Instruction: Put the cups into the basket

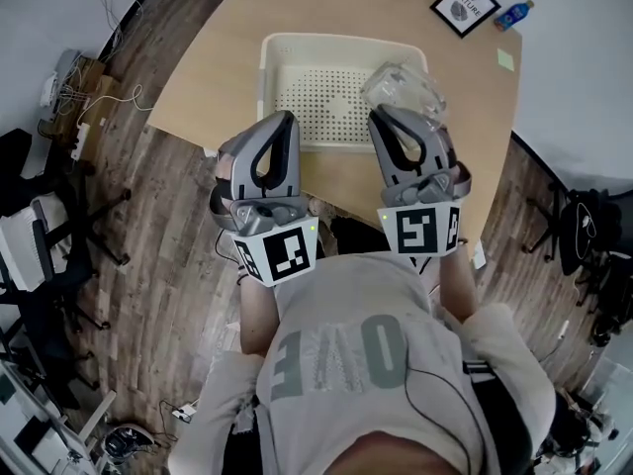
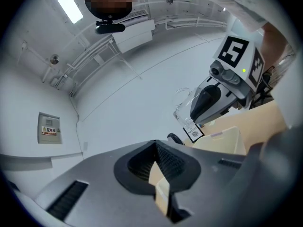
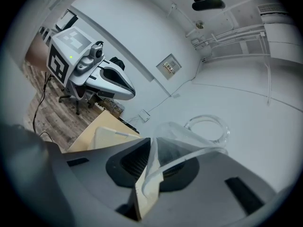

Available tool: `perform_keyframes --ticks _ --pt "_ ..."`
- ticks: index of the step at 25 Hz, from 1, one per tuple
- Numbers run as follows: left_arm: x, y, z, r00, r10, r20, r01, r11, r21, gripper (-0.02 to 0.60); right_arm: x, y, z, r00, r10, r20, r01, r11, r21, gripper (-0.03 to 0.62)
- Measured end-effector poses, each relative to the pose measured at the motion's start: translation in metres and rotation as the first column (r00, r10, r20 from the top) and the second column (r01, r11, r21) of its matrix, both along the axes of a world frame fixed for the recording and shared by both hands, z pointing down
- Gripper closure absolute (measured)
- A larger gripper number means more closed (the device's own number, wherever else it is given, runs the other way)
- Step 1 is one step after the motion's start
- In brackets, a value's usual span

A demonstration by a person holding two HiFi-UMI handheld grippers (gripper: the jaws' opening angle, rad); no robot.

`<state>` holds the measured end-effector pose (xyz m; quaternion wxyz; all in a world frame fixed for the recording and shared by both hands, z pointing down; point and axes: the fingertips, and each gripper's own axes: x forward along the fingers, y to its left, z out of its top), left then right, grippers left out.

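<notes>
My right gripper (image 1: 388, 117) pinches the cup (image 1: 406, 89) by its rim, over the right of the basket (image 1: 269, 67). It looks light, stiff, slick and breakable. My left gripper (image 1: 287, 123) is closed and empty.

Left tongs (image 1: 287, 119) closed, right tongs (image 1: 380, 117) clamped.

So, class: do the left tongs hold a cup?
No, the left tongs are shut on nothing; the clear cup sits in the right tongs.

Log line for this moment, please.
right tongs: holding clear cup over right side of basket | left tongs: shut, empty
</notes>
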<state>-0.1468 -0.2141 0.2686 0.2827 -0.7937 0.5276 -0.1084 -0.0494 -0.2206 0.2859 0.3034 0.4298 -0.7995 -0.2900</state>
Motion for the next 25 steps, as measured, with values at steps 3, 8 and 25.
perform_keyframes --ticks 3,8,25 --pt "0.004 -0.008 0.001 1.0 -0.013 0.015 0.013 1.0 -0.003 0.574 0.004 -0.012 0.002 1.0 -0.016 0.004 0.016 1.0 0.001 0.556" --pt "0.006 -0.023 -0.003 0.999 -0.028 0.032 0.028 1.0 -0.005 0.574 0.006 -0.035 0.001 0.999 -0.044 -0.007 0.044 0.999 0.011 0.556" --pt "0.04 -0.069 0.029 0.999 0.016 0.052 -0.011 0.995 -0.095 0.574 0.018 -0.082 0.105 0.933 -0.247 -0.262 0.181 0.951 -0.251 0.556"
